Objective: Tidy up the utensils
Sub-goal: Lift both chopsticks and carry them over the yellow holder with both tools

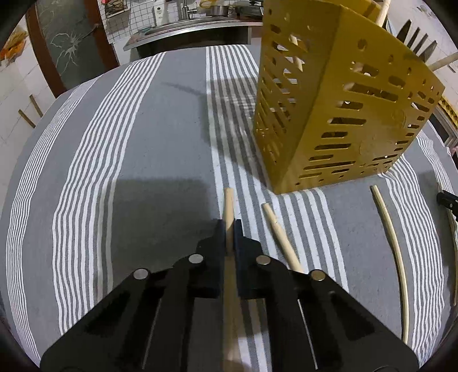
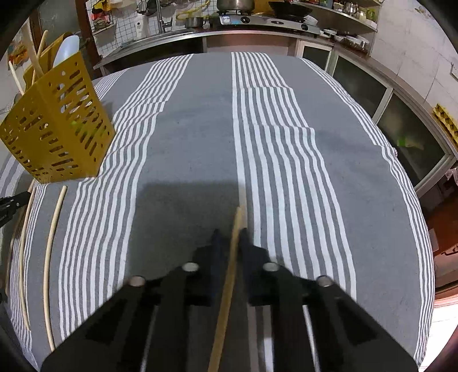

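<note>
A: Fingers [image 1: 229, 226] on our left clamp a wooden stick [image 1: 228, 200]; right fingers [image 2: 230, 233] pinch a chopstick [image 2: 229, 274], both low over the tabletop [image 1: 160, 143].
B: Pick step. Next we lift, tip both into the yellow holder [image 1: 329, 114].

— What sort of room is this?

— A kitchen. A grey cloth with white stripes [image 2: 286, 160] covers the table. Beyond it runs a steel counter [image 2: 257, 31] holding a gas stove [image 2: 269, 21], with a pot [image 2: 234, 4] on it.

— And the walls?

— White tiles [image 2: 126, 34] behind the sink tap [image 2: 160, 17]; glass-fronted cabinets [image 2: 372, 94] on the right, a shelf [image 2: 343, 17] above.
</note>
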The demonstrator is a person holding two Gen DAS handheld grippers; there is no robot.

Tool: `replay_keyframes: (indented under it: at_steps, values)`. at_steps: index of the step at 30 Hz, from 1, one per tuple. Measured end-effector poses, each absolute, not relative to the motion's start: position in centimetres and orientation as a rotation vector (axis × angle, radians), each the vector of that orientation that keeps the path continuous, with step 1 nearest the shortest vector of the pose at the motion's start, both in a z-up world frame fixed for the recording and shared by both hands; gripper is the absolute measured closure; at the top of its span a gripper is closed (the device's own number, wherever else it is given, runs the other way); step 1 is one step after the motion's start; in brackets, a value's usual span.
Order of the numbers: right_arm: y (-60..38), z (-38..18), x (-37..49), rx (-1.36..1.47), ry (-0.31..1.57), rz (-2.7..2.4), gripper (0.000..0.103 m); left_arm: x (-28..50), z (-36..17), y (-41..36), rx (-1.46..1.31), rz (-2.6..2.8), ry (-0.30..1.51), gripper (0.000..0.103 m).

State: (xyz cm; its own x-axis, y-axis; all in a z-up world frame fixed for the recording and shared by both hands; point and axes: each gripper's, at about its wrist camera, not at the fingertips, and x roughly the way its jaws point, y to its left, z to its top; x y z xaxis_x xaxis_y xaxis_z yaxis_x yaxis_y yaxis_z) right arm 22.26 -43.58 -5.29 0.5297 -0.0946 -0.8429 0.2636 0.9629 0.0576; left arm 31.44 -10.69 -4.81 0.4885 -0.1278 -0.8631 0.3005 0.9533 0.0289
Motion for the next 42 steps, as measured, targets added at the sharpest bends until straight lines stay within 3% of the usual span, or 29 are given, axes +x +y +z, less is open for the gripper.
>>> replay_keyframes:
  at_steps: [8, 26, 42]
  values:
    - [-43.7, -3.3, 21.6, 0.225, 0.924, -0.191, 0.097, 31.5, -3.1, -9.9, 0.140, -0.283, 1.000, 0.099]
    - [-39.8, 7.4, 16.0, 0.161, 0.578, -0.091, 0.097, 25.1, 7.6, -8.5, 0.074, -0.367, 0.699, 0.098]
    - [-35.9, 14.1, 13.9, 0.093, 0.400, -0.030, 0.097, 23.8, 11.1, -7.5, 0.048, -0.366, 0.584, 0.098]
